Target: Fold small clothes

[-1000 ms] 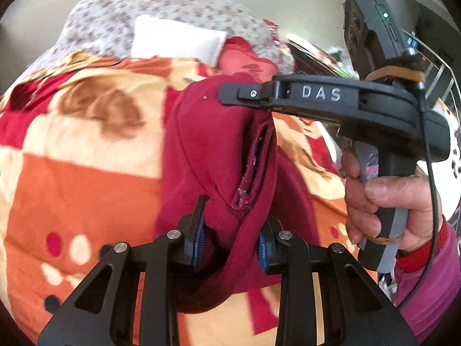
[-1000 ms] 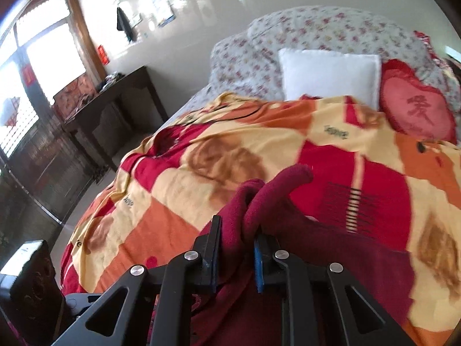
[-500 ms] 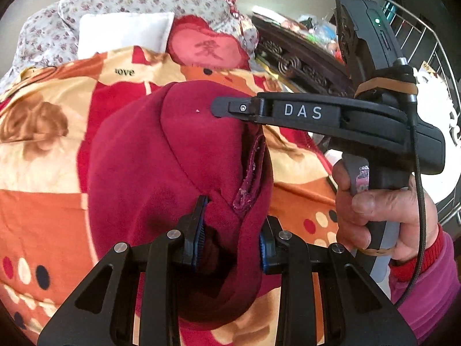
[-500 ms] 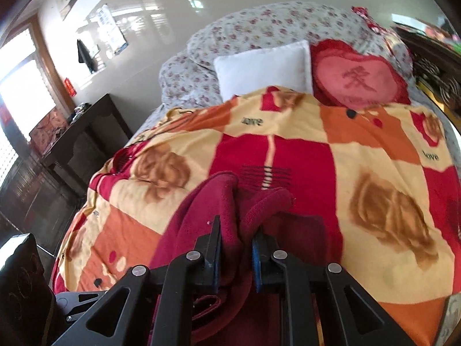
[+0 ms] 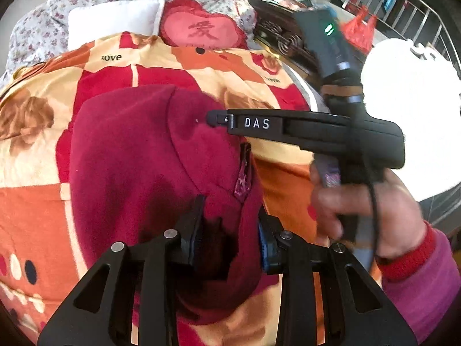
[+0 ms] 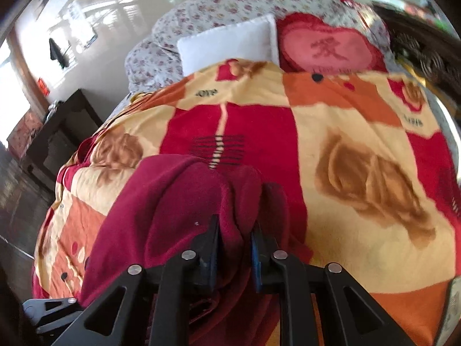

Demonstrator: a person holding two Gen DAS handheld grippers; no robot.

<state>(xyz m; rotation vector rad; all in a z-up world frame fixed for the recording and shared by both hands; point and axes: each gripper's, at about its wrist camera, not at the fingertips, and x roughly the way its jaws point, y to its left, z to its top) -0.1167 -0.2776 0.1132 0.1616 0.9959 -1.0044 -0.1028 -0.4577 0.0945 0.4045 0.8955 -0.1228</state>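
The maroon fleece garment (image 5: pixel 138 173) is pinched in both my tools and held up over the bed. My left gripper (image 5: pixel 230 230) is clamped on a thick bunch of its edge near the little zip tab, and my right gripper (image 6: pixel 234 236) is nipped narrow on another fold of the same cloth. Compared with a second ago the garment has been swung round and carried further over the blanket (image 6: pixel 360 158): more of it now hangs spread and broad in front of my left tool, where before it was a narrow hanging strip. I judge that this sets up laying it flat, so the fold itself has hardly begun. From the left view my right hand (image 5: pixel 368 210) and its tool sit just beside the cloth, its tip touching the upper edge.

Beyond lies the patterned blanket, rumpled and soft, which may drag the fleece as it lands. At the head are a white pillow (image 6: pixel 230 43) and a red heart cushion (image 6: pixel 328 49), well apart from the work. A dark carved headboard (image 5: pixel 276 40) and a metal railing (image 5: pixel 417 8) stand to the right, clear of my path
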